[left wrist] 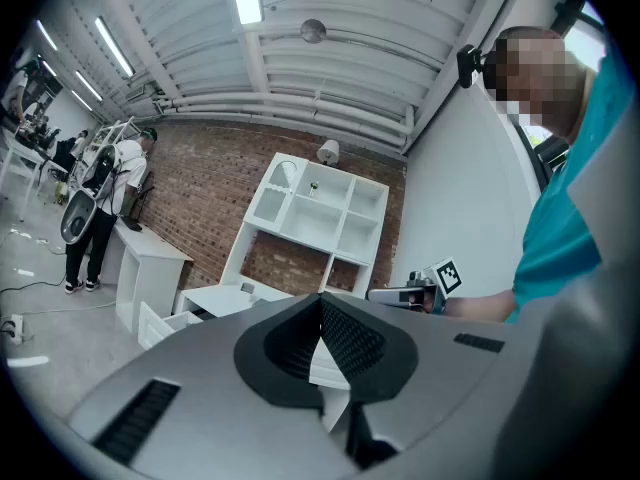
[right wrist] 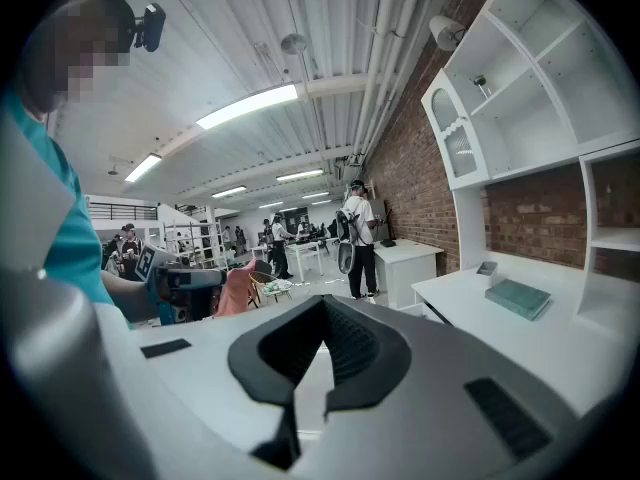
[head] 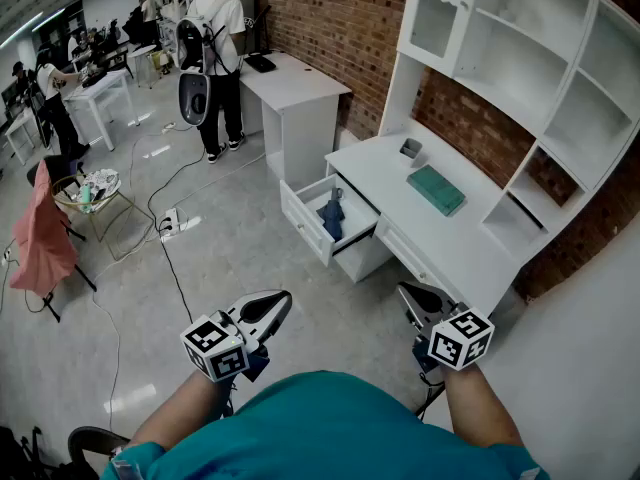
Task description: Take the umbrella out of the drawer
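Counts: 2 grippers, 1 umbrella, 1 open drawer, 1 teal book, 1 small grey box, 1 white desk with hutch, and 1 more white desk further back.

Left gripper (head: 285, 297): jaws clenched tip to tip, nothing between them. Right gripper (head: 404, 289): jaws also pressed together and empty. Both are held low in front of the person's teal shirt. Each gripper shows in the other's view, off to the side of the jaws.

The umbrella (head: 333, 214) is blue and folded, and lies inside the drawer (head: 304, 222). It is ahead of both sets of jaws, on a line between them and well apart from either. Nothing touches it. Its long axis runs roughly away from the jaws, a bit skewed to the drawer front. The far end has a pale bit on it. I cannot tell which end is the handle. Neither gripper view shows the umbrella. In the left gripper view the pulled-out drawer sits left of the jaws.

The desk (head: 452, 236) is ahead and right of the right jaws. The teal book (head: 436, 189) lies flat on it, and the grey box (head: 410, 149) is beyond the book. The hutch (head: 520, 78) stands on the desk against the brick wall. The second desk (head: 296, 84) is far ahead of the left jaws, with a person with a backpack (head: 214, 30) standing beside it.
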A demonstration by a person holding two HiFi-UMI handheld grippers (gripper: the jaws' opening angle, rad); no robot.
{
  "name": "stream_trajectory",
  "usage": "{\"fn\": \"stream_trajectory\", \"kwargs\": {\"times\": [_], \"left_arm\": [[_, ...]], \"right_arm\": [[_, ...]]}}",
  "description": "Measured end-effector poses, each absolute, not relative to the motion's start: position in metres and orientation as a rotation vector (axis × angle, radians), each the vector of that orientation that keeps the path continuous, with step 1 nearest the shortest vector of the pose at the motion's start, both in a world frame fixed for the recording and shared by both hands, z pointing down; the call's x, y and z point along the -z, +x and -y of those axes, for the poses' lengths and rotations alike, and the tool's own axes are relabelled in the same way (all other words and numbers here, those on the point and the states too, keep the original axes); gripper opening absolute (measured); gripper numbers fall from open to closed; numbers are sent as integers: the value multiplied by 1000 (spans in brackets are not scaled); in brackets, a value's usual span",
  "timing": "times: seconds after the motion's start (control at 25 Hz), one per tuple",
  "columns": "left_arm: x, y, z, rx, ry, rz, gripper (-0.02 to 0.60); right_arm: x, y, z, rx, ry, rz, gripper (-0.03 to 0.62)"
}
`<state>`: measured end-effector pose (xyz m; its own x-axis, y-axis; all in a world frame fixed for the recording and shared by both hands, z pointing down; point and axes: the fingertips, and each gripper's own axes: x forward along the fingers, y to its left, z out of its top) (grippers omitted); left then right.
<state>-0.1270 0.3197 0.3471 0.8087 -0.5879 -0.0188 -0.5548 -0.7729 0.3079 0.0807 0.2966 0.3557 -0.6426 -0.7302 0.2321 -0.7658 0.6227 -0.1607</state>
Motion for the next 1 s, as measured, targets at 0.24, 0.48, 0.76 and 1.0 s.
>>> {"fn": "stream_trajectory", "kwargs": {"times": [0.24,0.48,0.76,1.0], "left_arm": [[-347,-119,-319,161,2708,869,12],[-347,-108,-318,158,2712,875,12],[-339,-82,-321,155,2718,883,12],[-337,-43,-328,150,2734,849,12]], "right_arm": [[-356,85,-295,-368,1242,2700,20],[-358,93,-293,-368,1224,2702,20],[-352,111,-300,-335,1191,2703,21],[-350,142,-313,-305,1172,2701,21]]}}
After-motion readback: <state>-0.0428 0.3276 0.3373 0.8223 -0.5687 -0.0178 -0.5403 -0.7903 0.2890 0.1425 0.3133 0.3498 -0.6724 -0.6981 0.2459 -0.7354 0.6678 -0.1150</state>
